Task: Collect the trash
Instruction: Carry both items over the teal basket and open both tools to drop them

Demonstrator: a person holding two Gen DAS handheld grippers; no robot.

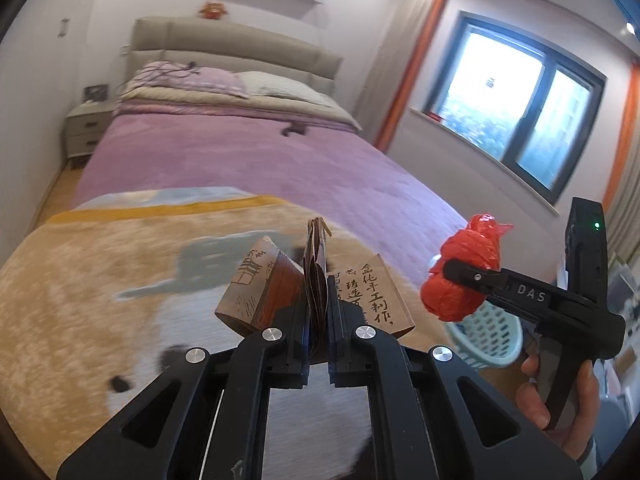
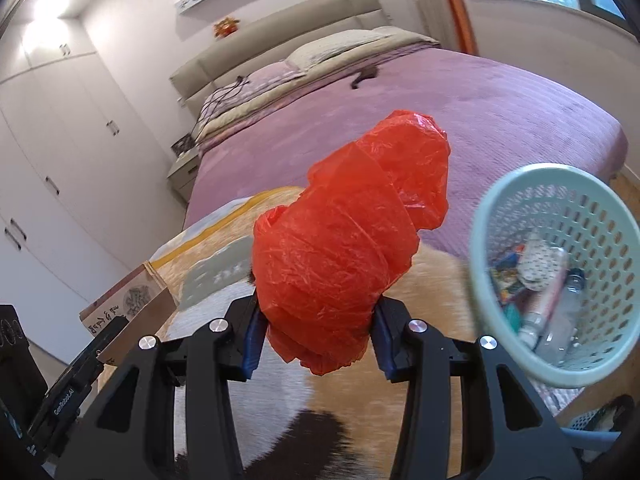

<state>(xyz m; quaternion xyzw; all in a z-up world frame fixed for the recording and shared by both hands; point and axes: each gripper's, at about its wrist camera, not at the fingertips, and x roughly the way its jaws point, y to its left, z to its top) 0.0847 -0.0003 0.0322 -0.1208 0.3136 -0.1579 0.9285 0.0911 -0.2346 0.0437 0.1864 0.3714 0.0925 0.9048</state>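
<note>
Two pieces of trash are in hand above the bed's patterned blanket (image 1: 100,280). Pressed tight, the left gripper (image 1: 319,300) pinches a flattened brown paper bag (image 1: 316,276) standing upright. Clamped on a crumpled red plastic bag (image 2: 344,240), the right gripper (image 2: 318,328) is nearer the pale green basket (image 2: 496,216), which sits just right of the red bag, mouth tilted toward it.

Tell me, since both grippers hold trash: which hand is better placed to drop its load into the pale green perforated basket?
Probably the right. The right gripper, clamping the crumpled red plastic bag, is beside the pale green perforated basket; the left gripper, pinching folded brown paper, sits farther away.
</note>
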